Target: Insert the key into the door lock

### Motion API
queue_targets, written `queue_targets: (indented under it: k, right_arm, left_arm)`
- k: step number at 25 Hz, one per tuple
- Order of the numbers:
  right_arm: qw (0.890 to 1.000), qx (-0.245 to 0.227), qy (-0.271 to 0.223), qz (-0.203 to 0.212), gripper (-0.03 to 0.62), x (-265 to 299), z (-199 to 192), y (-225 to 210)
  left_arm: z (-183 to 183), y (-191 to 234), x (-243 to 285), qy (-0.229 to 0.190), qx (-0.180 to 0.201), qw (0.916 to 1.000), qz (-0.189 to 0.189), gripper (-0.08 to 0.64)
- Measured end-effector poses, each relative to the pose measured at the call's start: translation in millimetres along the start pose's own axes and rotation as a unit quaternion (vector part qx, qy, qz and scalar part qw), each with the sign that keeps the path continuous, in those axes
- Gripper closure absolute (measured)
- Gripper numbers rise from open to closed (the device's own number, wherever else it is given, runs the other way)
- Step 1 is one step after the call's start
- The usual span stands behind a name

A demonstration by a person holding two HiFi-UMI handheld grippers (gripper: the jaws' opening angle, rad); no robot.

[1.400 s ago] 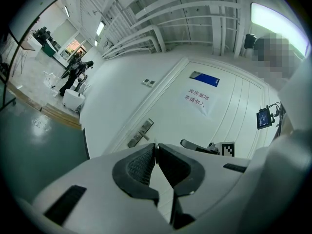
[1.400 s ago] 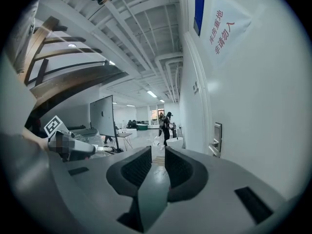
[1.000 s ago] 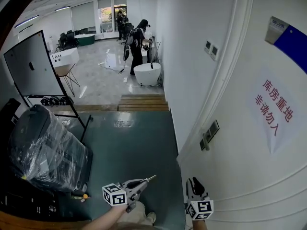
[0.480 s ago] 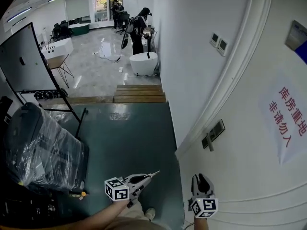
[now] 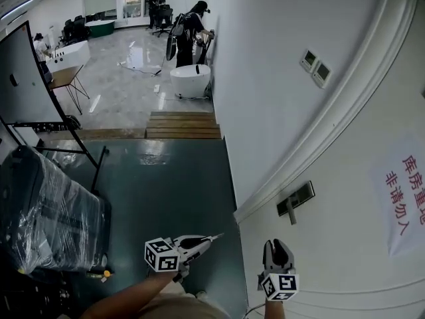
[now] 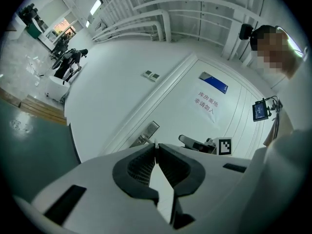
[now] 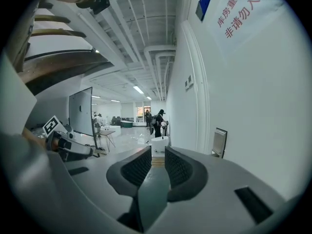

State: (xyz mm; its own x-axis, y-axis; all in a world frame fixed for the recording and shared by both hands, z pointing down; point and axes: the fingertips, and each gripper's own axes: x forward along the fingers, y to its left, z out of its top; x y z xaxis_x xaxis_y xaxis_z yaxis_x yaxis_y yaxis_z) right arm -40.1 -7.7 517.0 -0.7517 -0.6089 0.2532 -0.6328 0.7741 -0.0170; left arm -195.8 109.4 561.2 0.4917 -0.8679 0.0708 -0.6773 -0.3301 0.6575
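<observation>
My left gripper (image 5: 207, 238) is shut on a thin silver key (image 5: 215, 236) whose tip pokes out toward the white door (image 5: 345, 244). In the left gripper view the key (image 6: 155, 144) shows as a sliver between the closed jaws of the left gripper (image 6: 156, 148), aimed roughly at the metal lock plate (image 6: 149, 130) and its handle (image 6: 141, 140). The lock plate (image 5: 296, 199) sits on the door above my right gripper (image 5: 277, 247), which is open by a narrow gap and holds nothing. From the right gripper (image 7: 157, 156), the lock plate (image 7: 219, 141) lies ahead to the right.
A paper notice with red characters (image 5: 408, 195) hangs on the door, and wall switches (image 5: 316, 68) sit on the wall beyond the frame. A plastic-wrapped black bulk (image 5: 46, 211) and a dark board on a stand (image 5: 23, 88) stand at left. Wooden steps (image 5: 182, 125), a white tub (image 5: 189, 80) and people (image 5: 189, 35) are farther off.
Both grippers have travelled forward along the door with me. The lock plate has drawn nearer and now sits just above the right gripper. Both jaws hold the same set.
</observation>
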Motion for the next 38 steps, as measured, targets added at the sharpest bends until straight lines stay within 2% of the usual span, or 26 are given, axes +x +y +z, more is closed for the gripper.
queue_targets:
  k: [19,32,38]
  right_arm:
    - [0.997,-0.003,0.008,-0.08,0.503,56.5,9.0,-22.9]
    - [0.993,0.0,0.0,-0.118,0.503,54.1,17.7,-37.2]
    - [0.992,-0.008,-0.002,-0.124,0.503,54.6,24.7,-43.4]
  left_arm:
    - [47.9,67.3,38.4,0.042,-0.015,0.9966,-0.069,0.528]
    - [54.1,74.8,65.3,0.06,-0.022,0.9929,-0.101,0.528]
    - [48.2,78.0,79.7,0.074,-0.029,0.9919,-0.1,0.528]
